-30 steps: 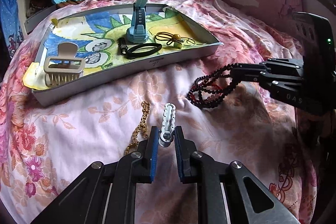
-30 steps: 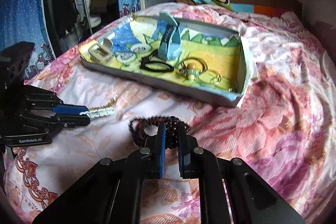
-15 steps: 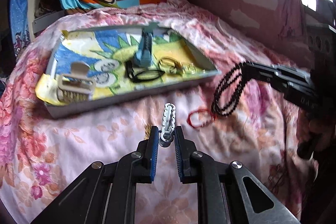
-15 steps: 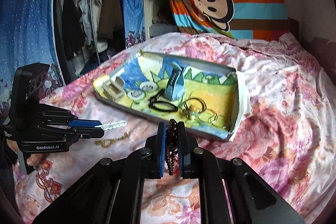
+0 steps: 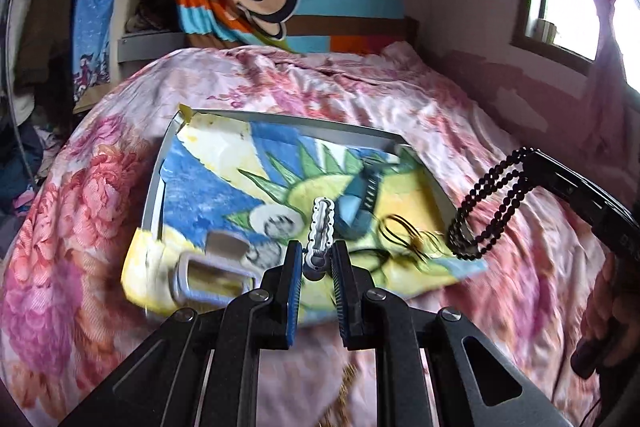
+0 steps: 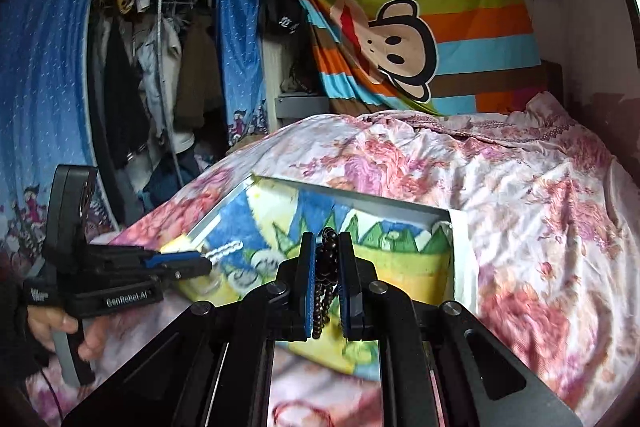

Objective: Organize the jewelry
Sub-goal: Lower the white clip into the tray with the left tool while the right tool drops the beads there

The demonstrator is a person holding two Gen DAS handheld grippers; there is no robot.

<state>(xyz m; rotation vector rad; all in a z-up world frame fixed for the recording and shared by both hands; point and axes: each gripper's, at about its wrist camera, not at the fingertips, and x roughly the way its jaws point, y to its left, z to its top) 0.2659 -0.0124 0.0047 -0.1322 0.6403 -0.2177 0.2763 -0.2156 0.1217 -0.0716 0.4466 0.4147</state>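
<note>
Both my claws have come up off the bed since a second ago. My left claw (image 5: 315, 267) is clamped on the white clip (image 5: 321, 227), which points straight ahead over the tray (image 5: 160, 187). My right claw (image 6: 325, 259) is clamped on the dark beads (image 5: 486, 211), hanging by the tray's right end. The left one is nearer the middle.

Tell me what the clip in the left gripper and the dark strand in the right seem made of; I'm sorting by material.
The clip looks like shiny silver metal, possibly plated plastic: it glints, with scalloped edges. The beaded strand is small round dark beads with a dull gloss, perhaps wood or stone; the pictures cannot settle which.
</note>
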